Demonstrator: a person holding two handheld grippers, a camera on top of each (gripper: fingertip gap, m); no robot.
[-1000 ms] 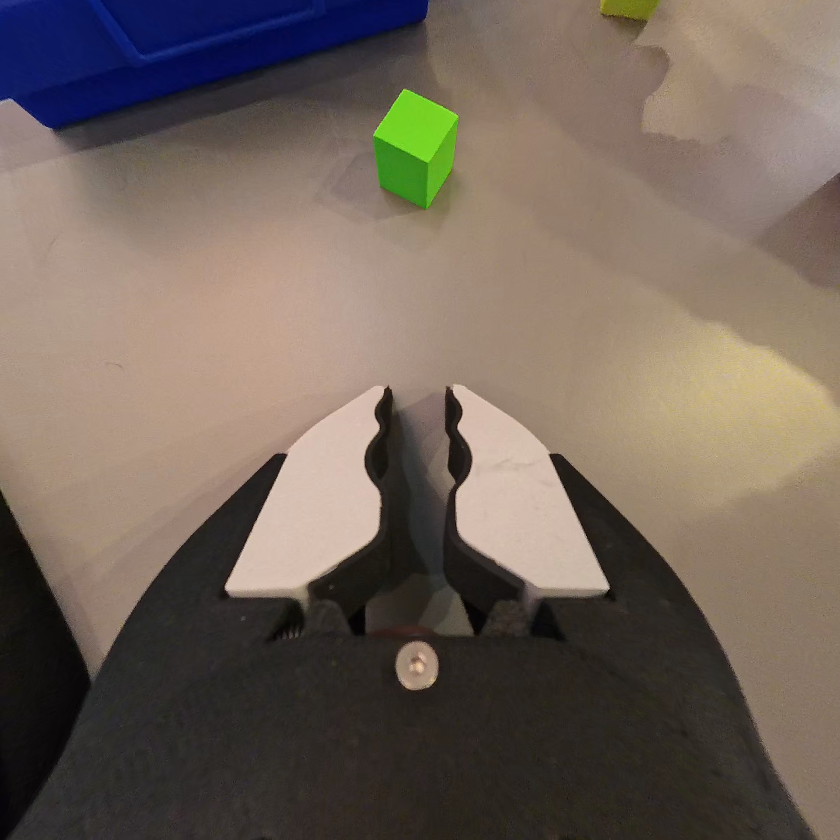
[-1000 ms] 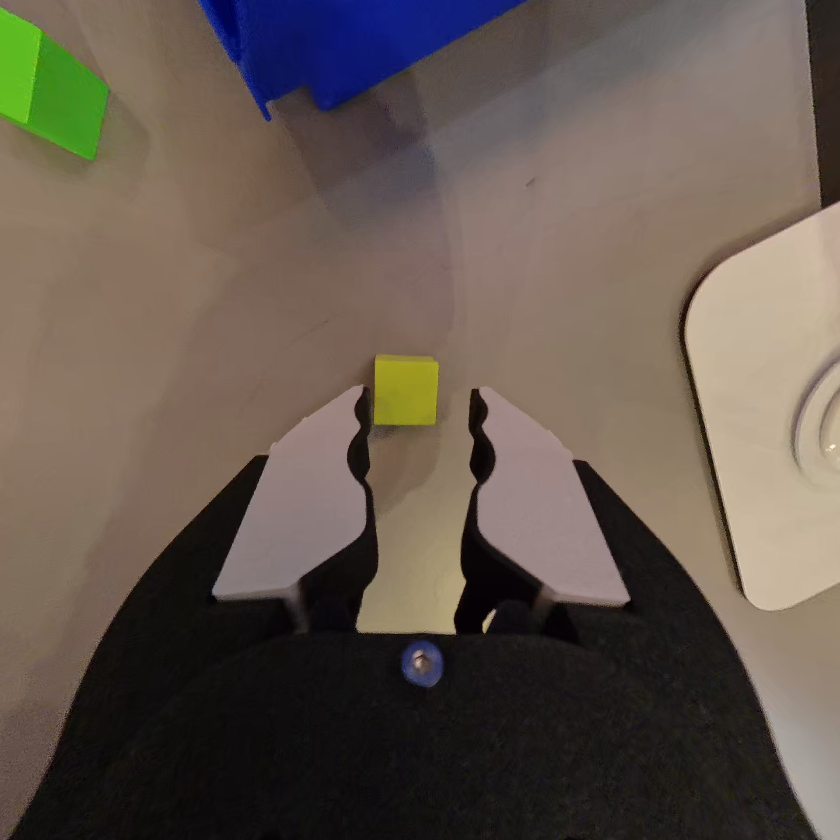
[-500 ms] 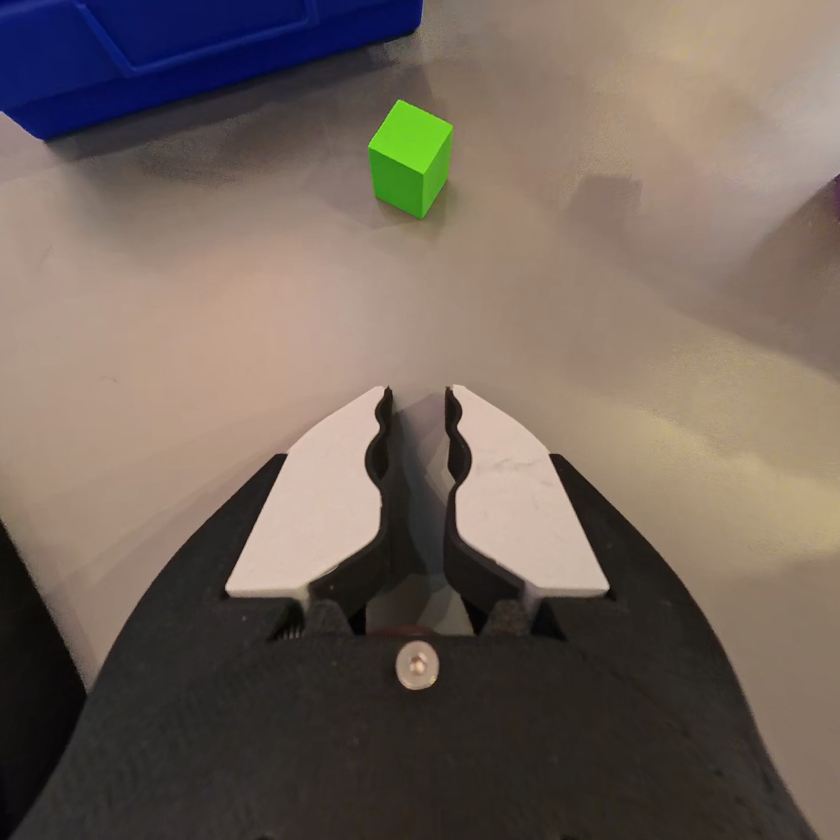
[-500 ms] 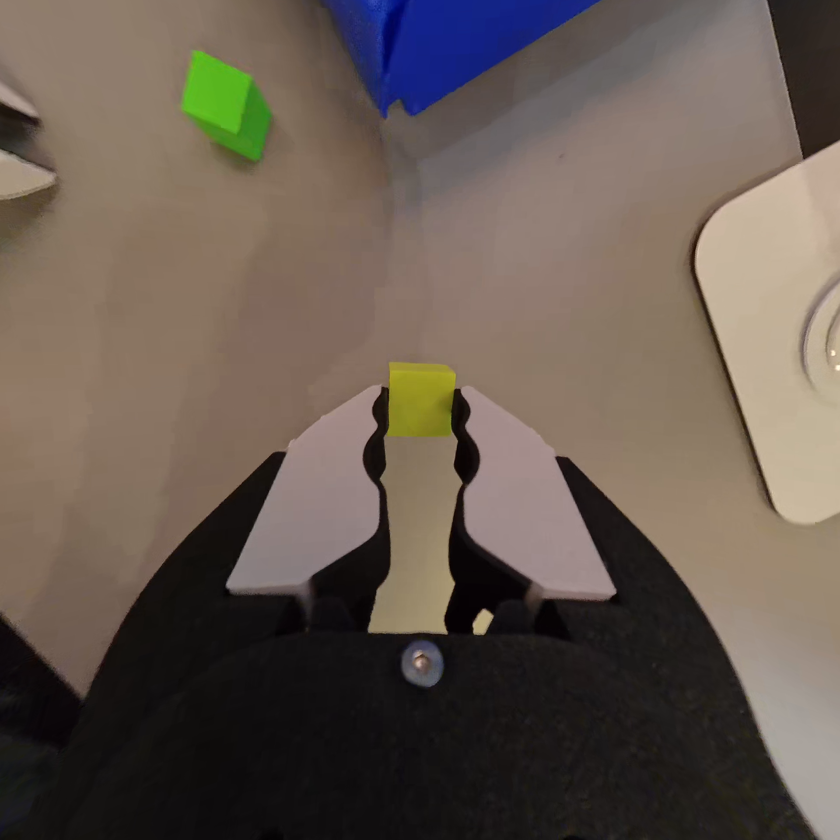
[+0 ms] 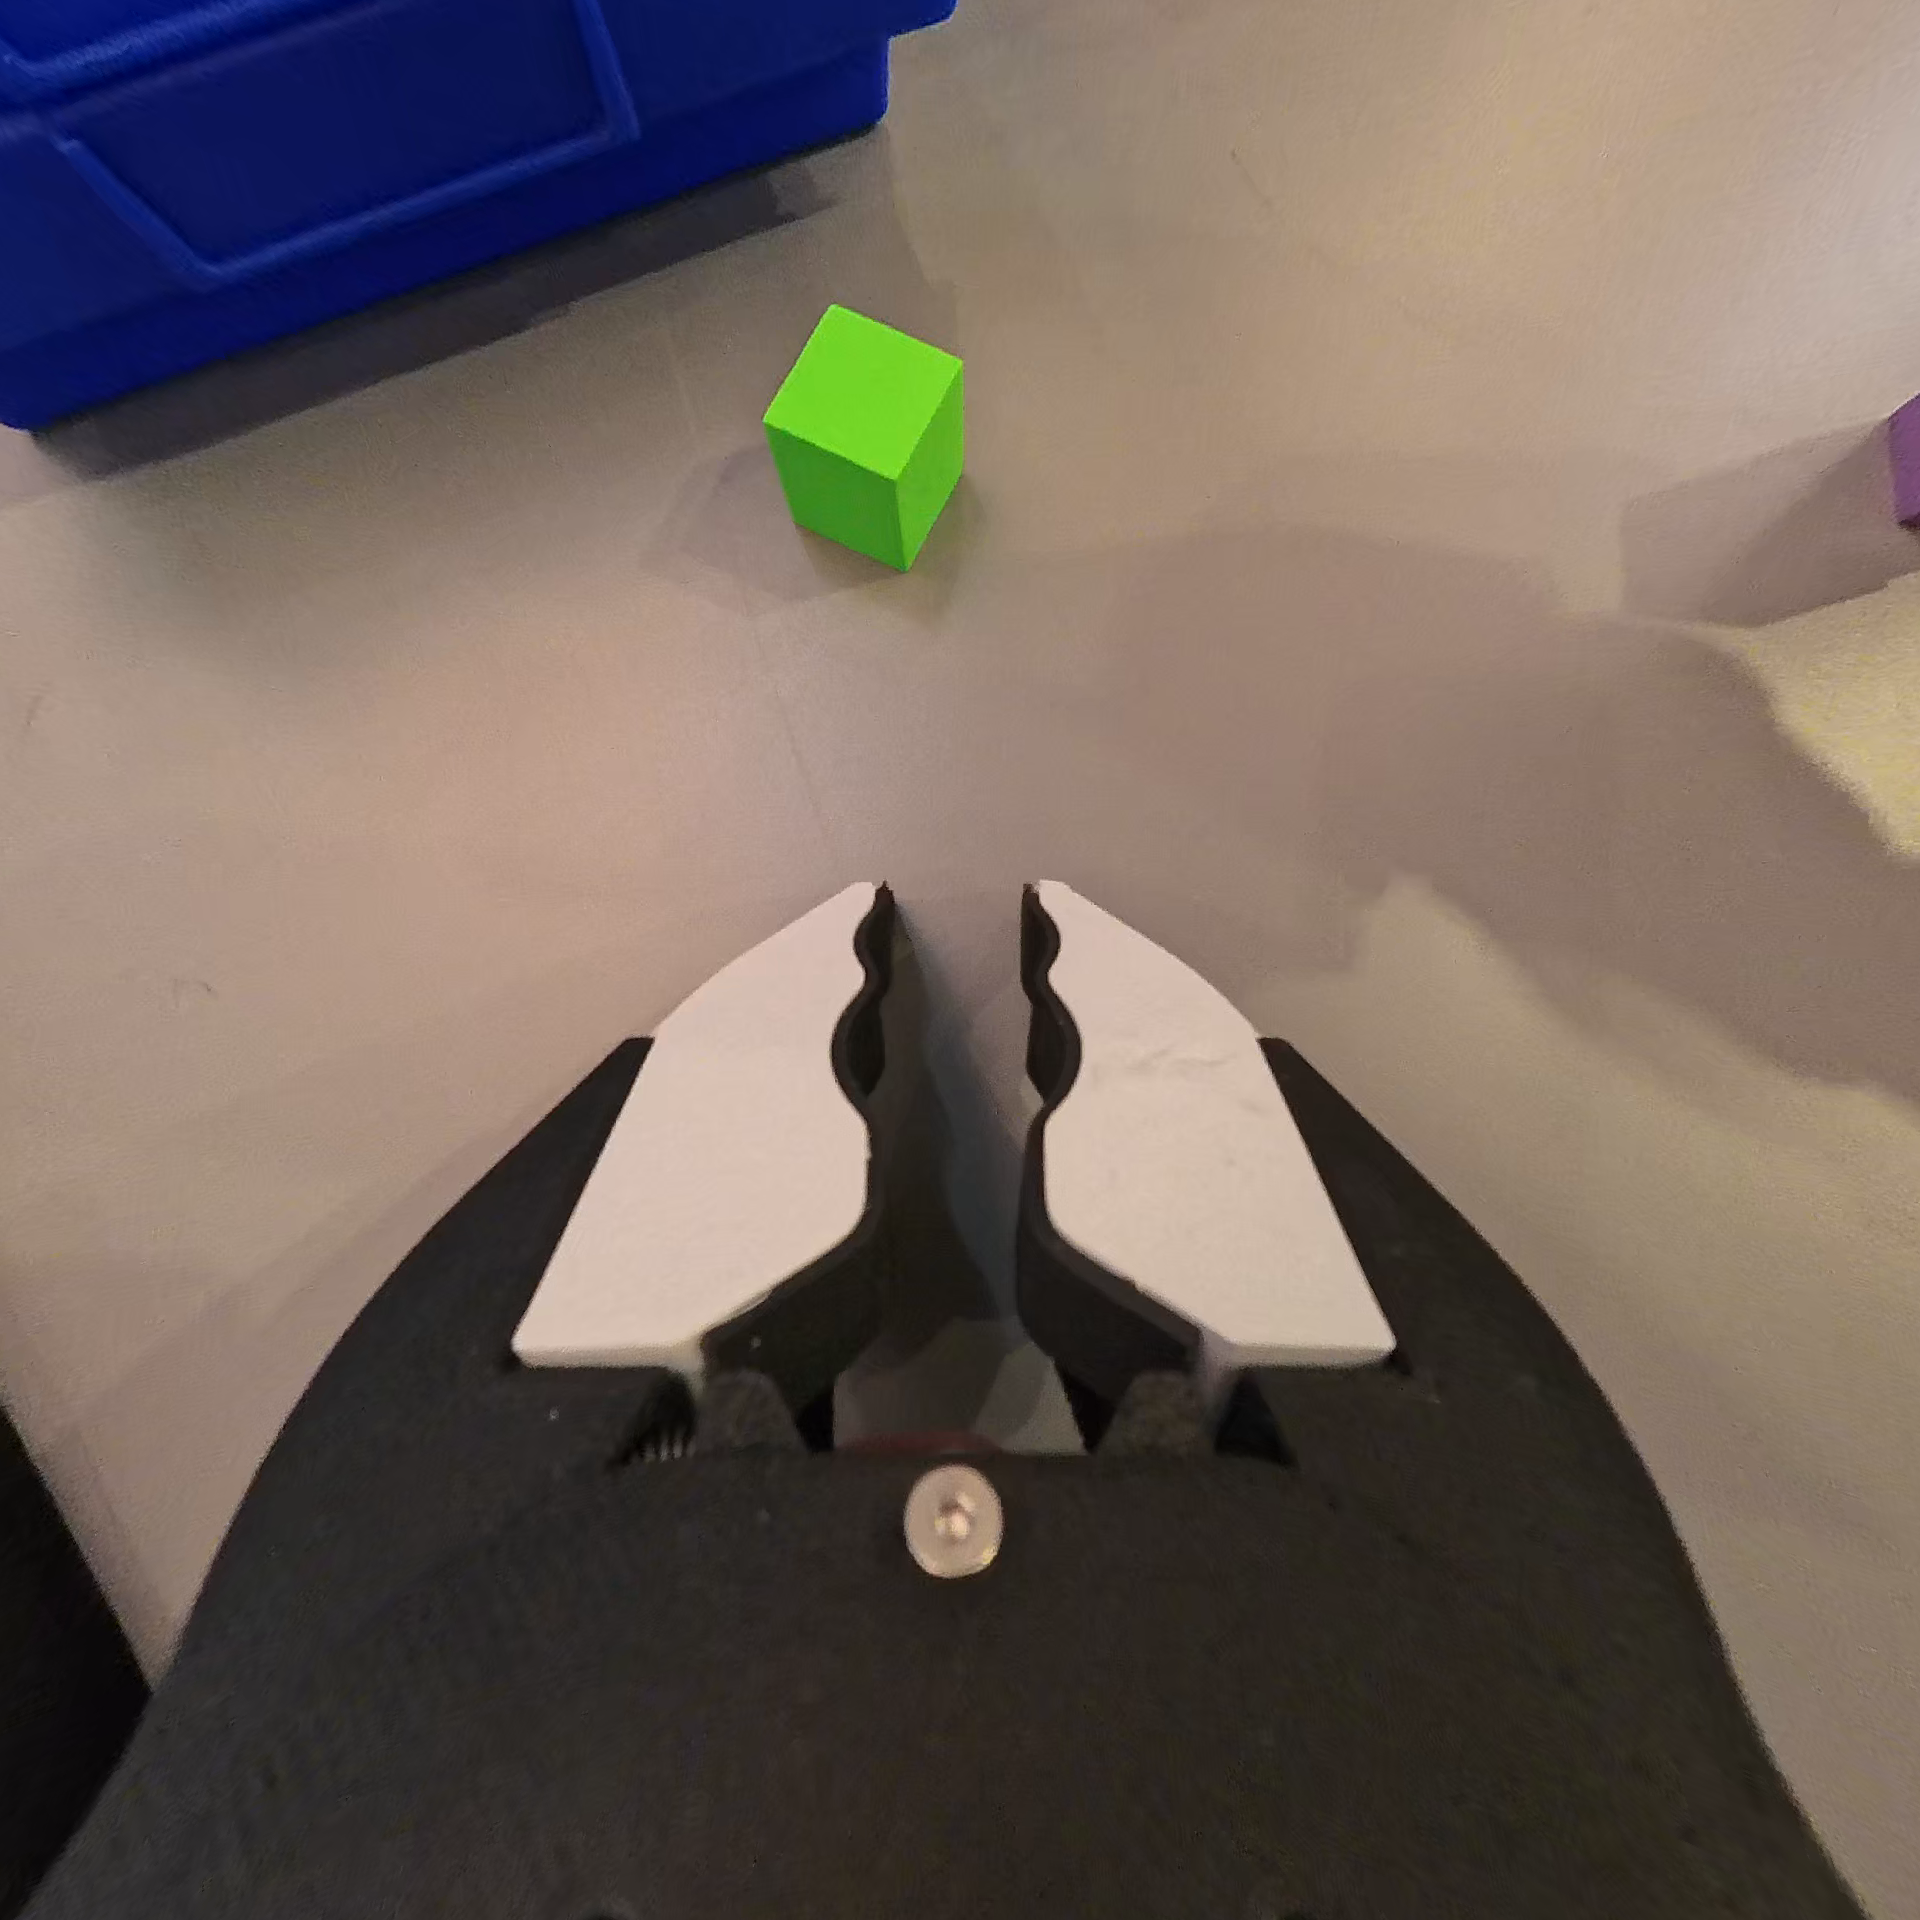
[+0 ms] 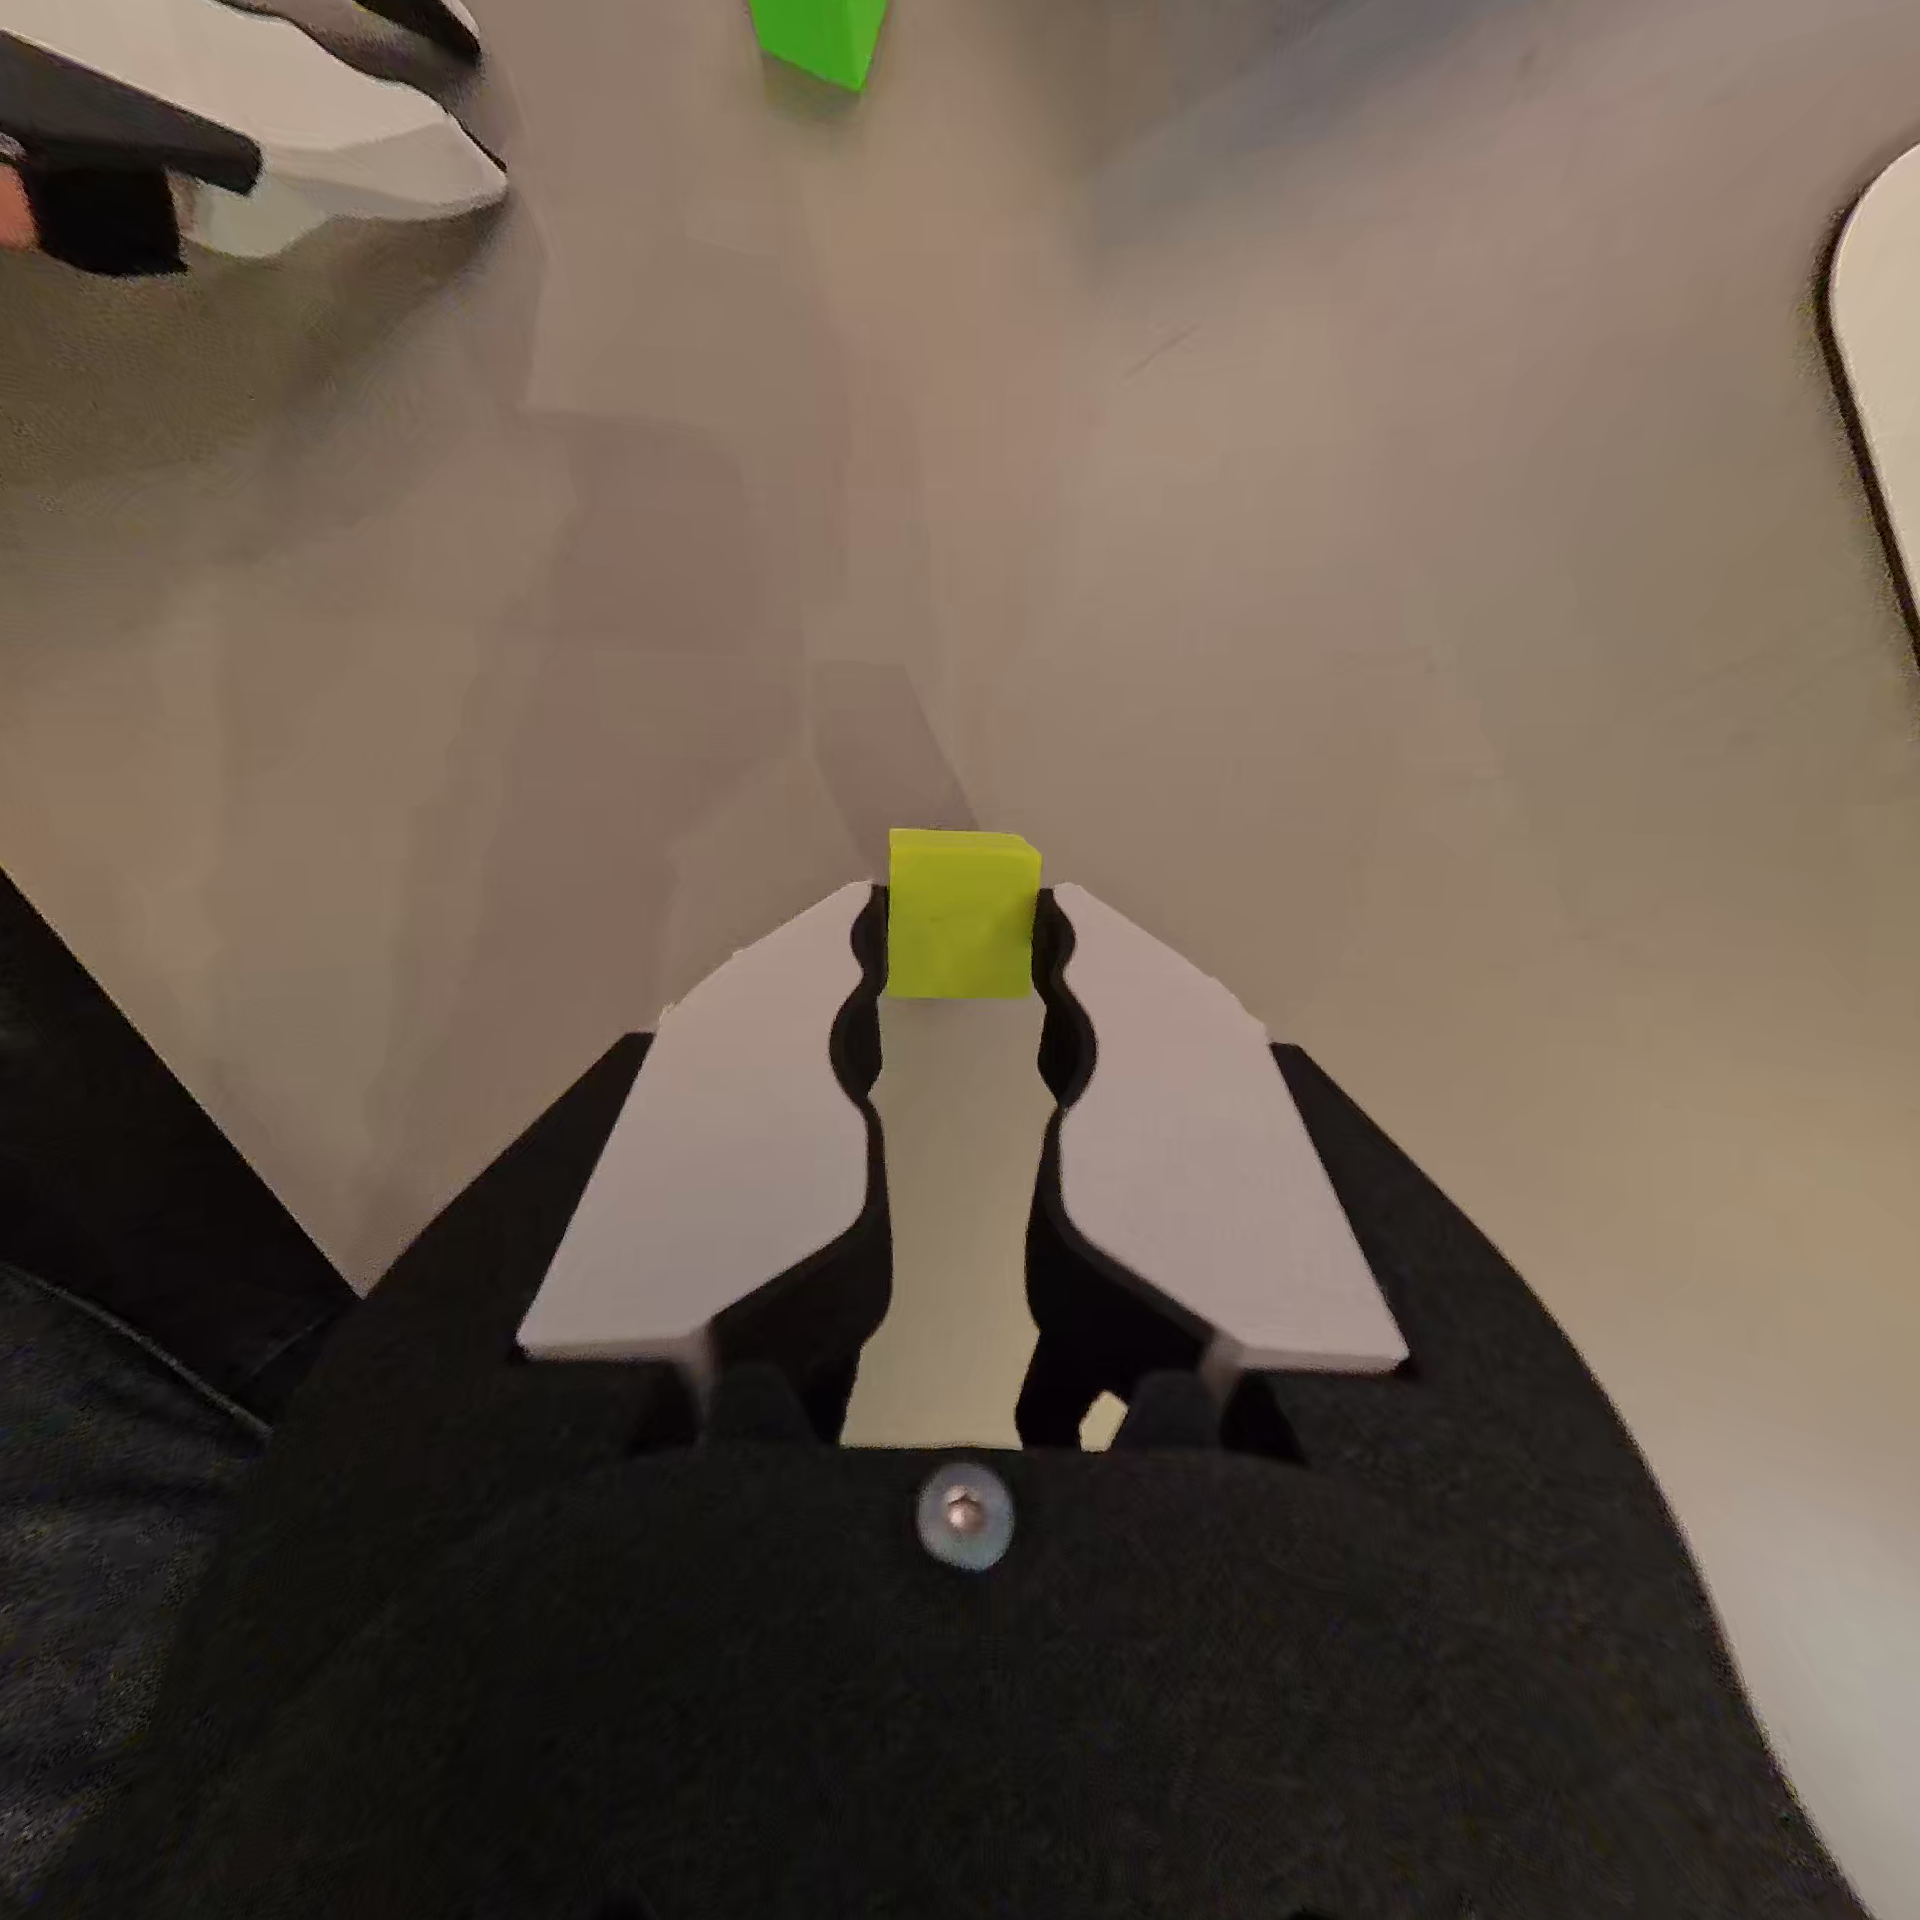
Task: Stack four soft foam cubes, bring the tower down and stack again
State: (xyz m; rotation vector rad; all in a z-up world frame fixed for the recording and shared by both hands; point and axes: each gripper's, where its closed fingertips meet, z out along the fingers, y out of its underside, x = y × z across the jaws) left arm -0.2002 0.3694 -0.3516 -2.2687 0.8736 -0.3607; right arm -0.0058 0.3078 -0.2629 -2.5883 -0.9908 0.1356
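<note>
Where a second before the right tongs [image 6: 961, 940] had stood apart around the small yellow-green soft foam cube [image 6: 961, 920] on the grey table [image 6: 1351, 675], now closed on it, both dark pads pressed against its side faces. Lifted clear of the table, judging by the shadow fallen away beneath. Meant the first pick of a stacking round done, with no tower yet in sight. Left tongs [image 5: 958, 920] kept a narrow gap, nothing between them, and hung over bare table. Bright green foam cube [image 5: 864, 436] stood alone straight ahead of the left tongs, well apart from them, near the blue plastic bin [image 5: 312, 187]; seen also at the far top edge of the right wrist view. Sliver of a purple block [image 5: 1907, 473] at the right border. Likeliest base for the carried cube: the green one.
</note>
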